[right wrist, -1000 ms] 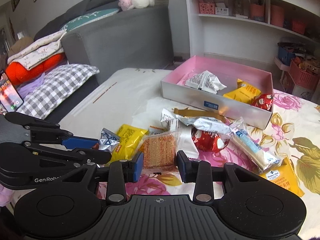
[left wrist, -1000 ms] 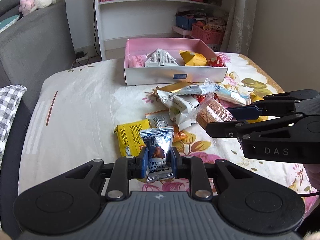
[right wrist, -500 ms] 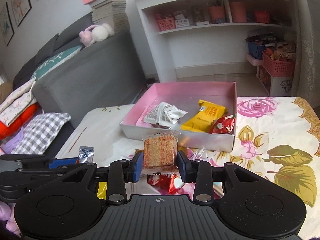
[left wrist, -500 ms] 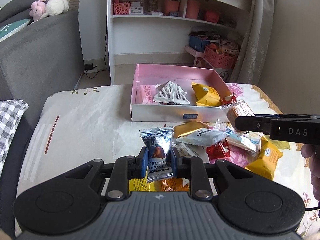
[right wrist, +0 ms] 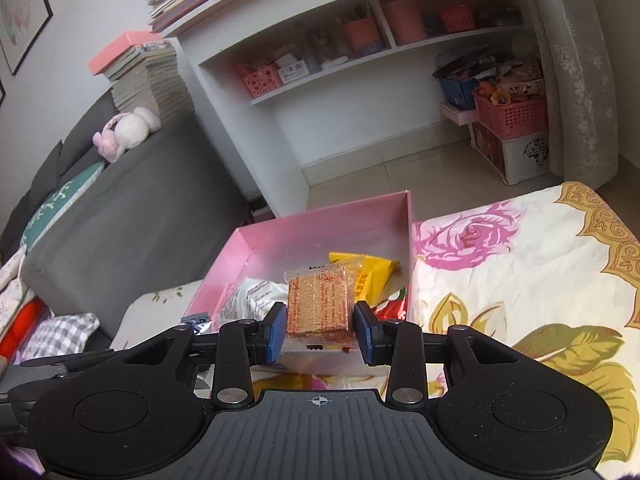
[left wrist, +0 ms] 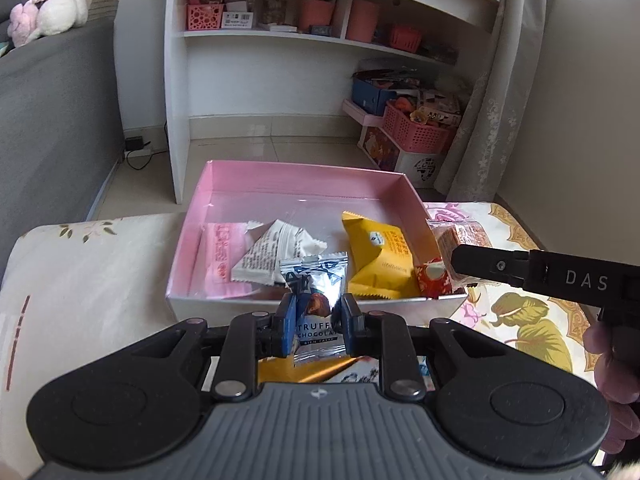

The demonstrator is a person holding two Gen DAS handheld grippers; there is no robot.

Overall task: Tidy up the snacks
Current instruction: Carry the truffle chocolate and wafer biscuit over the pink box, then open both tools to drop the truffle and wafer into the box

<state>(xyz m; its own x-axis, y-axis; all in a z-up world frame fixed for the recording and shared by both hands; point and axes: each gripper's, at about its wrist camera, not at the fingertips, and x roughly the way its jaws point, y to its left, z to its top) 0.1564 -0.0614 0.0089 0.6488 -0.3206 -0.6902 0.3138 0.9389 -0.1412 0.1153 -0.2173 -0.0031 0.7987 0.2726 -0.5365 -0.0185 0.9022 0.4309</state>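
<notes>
My left gripper (left wrist: 318, 330) is shut on a silver truffle chocolate packet (left wrist: 314, 300), held just in front of the near wall of the pink box (left wrist: 304, 182). My right gripper (right wrist: 319, 334) is shut on a clear-wrapped brown cracker packet (right wrist: 318, 300), held over the box's near right corner (right wrist: 408, 240). The cracker packet (left wrist: 460, 236) and the right gripper's finger also show in the left wrist view at the box's right wall. Inside the box lie a pink packet (left wrist: 218, 252), a white packet (left wrist: 272, 254), a yellow packet (left wrist: 378, 256) and a red sweet (left wrist: 430, 278).
The box stands on a table with a floral cloth (right wrist: 520, 280). More snack packets lie under my left gripper (left wrist: 320, 372). A grey sofa (right wrist: 132, 208) is at the left, a white shelf unit (left wrist: 280, 60) and pink baskets (left wrist: 416, 128) beyond the table.
Both grippers have lifted their packets off the snack pile and moved forward to the pink box. The pile has dropped out of view beneath them.
</notes>
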